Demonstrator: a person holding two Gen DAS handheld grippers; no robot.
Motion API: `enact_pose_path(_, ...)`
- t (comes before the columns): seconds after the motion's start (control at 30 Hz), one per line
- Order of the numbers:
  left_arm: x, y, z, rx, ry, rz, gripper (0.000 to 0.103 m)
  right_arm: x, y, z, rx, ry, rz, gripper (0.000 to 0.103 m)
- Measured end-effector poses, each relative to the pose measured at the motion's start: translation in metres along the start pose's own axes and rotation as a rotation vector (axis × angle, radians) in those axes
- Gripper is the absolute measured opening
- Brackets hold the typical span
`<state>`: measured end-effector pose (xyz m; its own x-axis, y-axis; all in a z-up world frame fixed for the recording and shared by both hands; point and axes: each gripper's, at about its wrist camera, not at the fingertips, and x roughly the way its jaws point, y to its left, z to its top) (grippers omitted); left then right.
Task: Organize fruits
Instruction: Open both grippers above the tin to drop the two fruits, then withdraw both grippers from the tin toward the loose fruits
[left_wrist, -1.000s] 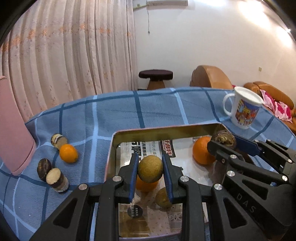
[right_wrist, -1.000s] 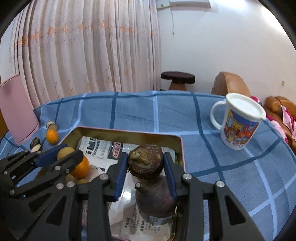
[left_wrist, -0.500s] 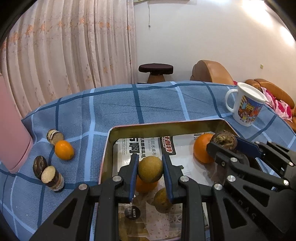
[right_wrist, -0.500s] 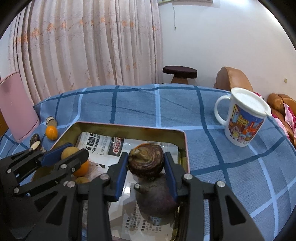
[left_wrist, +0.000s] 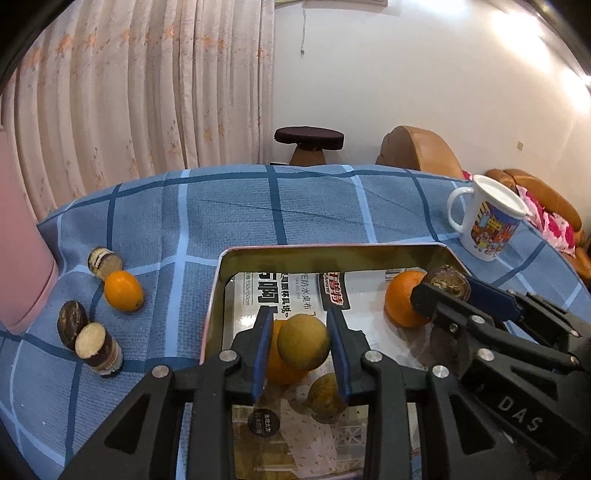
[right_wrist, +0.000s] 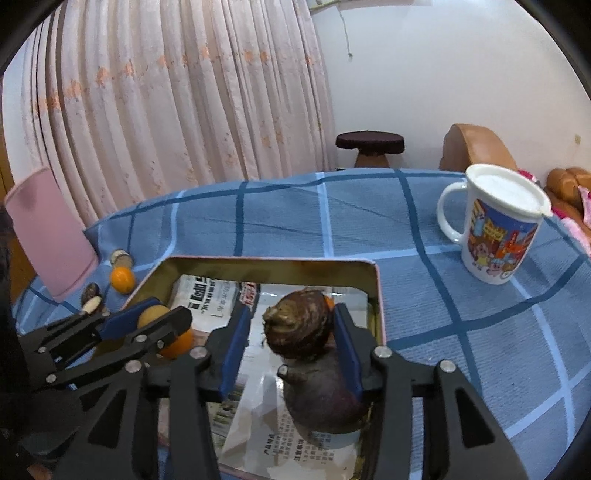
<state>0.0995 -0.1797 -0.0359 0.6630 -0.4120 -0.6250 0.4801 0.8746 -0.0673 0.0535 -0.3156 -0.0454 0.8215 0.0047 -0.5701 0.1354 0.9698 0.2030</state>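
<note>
Left gripper (left_wrist: 301, 347) — fingers apart around a round, dull yellow-brown fruit (left_wrist: 303, 347); a gap shows on the left side, the right finger touching or nearly so. The fruit sits above an orange (left_wrist: 280, 365) and a second brownish fruit (left_wrist: 327, 397) inside the metal tray (left_wrist: 332, 251). Right gripper (right_wrist: 291, 332) — fingers spread beside a brown, scaly-skinned fruit (right_wrist: 297, 326), which rests on a dark purple one (right_wrist: 321, 398) in the same tray. Printed Chinese text lines the tray floor; "150×150cm" is legible. The right gripper's arm reads "DAS". On the checked bench cloth (left_wrist: 229, 221): another orange (left_wrist: 123, 291), cut cane pieces (left_wrist: 98, 349), a cartoon mug (right_wrist: 495, 229).
</note>
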Motion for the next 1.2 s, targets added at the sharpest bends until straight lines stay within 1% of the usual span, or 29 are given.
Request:
enact_pose_path(0.1, -0.002, 0.004, 0.0, -0.014, -0.007, -0.013, 0.032, -0.001, -0.005, 0.0, 0.03, 0.002, 0.049, 0.059)
enact_pose_path(0.13, -0.003, 0.004, 0.0, -0.011, -0.007, -0.012, 0.034, -0.002, -0.007, 0.001, 0.042, -0.001, 0.062, 0.062)
enact_pose_path(0.17, -0.003, 0.004, -0.001, -0.004, -0.004, -0.009, 0.046, -0.003, -0.009, 0.001, 0.055, -0.004, 0.083, 0.074)
enact_pose_path(0.2, -0.003, 0.002, -0.001, 0.014, -0.002, -0.007, 0.066, -0.005, -0.011, 0.001, 0.075, -0.01, 0.116, 0.082)
enact_pose_path(0.23, -0.005, -0.001, -0.002, 0.031, -0.012, -0.008, 0.073, -0.007, -0.012, 0.001, 0.093, -0.022, 0.143, 0.092)
enact_pose_path(0.27, -0.009, -0.004, -0.002, 0.048, -0.035, -0.008, 0.074, -0.01, -0.012, 0.002, 0.097, -0.031, 0.154, 0.093)
enact_pose_path(0.3, -0.018, -0.01, -0.002, 0.077, -0.083, 0.002, 0.074, -0.013, -0.011, 0.002, 0.09, -0.047, 0.15, 0.093)
enact_pose_path(0.37, -0.024, -0.016, -0.002, 0.121, -0.127, 0.024, 0.074, -0.019, -0.009, 0.004, 0.079, -0.078, 0.122, 0.093)
enact_pose_path(0.43, -0.025, -0.021, -0.004, 0.145, -0.135, 0.028, 0.074, -0.026, -0.011, 0.005, 0.087, -0.119, 0.103, 0.093)
enact_pose_path(0.53, -0.026, -0.014, -0.001, 0.107, -0.144, 0.036, 0.075, -0.038, -0.02, 0.006, 0.127, -0.192, 0.072, 0.094)
enact_pose_path(0.57, -0.028, -0.008, 0.001, 0.076, -0.154, 0.037, 0.075, -0.043, -0.024, 0.006, 0.145, -0.228, 0.043, 0.096)
enact_pose_path(0.63, -0.036, 0.01, 0.005, -0.007, -0.181, 0.033, 0.075, -0.051, -0.03, 0.006, 0.171, -0.273, -0.001, 0.099)
enact_pose_path(0.67, -0.04, 0.02, 0.007, -0.049, -0.195, 0.035, 0.075, -0.052, -0.032, 0.008, 0.177, -0.286, -0.018, 0.099)
enact_pose_path(0.7, -0.046, 0.034, 0.009, -0.104, -0.218, 0.049, 0.075, -0.056, -0.033, 0.007, 0.182, -0.307, -0.053, 0.099)
enact_pose_path(0.8, -0.055, 0.065, 0.008, -0.212, -0.264, 0.121, 0.075, -0.063, -0.032, 0.007, 0.17, -0.365, -0.134, 0.099)
enact_pose_path(0.83, -0.056, 0.075, 0.007, -0.246, -0.27, 0.148, 0.075, -0.065, -0.031, 0.007, 0.164, -0.376, -0.147, 0.099)
enact_pose_path(0.93, -0.053, 0.096, 0.003, -0.308, -0.245, 0.223, 0.075, -0.068, -0.025, 0.005, 0.14, -0.413, -0.207, 0.1)
enact_pose_path(1.0, -0.052, 0.101, 0.002, -0.315, -0.242, 0.267, 0.075, -0.071, -0.021, 0.004, 0.121, -0.434, -0.242, 0.1)
enact_pose_path(1.07, -0.052, 0.099, 0.001, -0.299, -0.249, 0.29, 0.075, -0.073, -0.02, 0.002, 0.113, -0.45, -0.264, 0.101)
enact_pose_path(1.2, -0.049, 0.086, -0.001, -0.216, -0.254, 0.319, 0.075, -0.069, -0.017, -0.001, 0.114, -0.437, -0.262, 0.102)
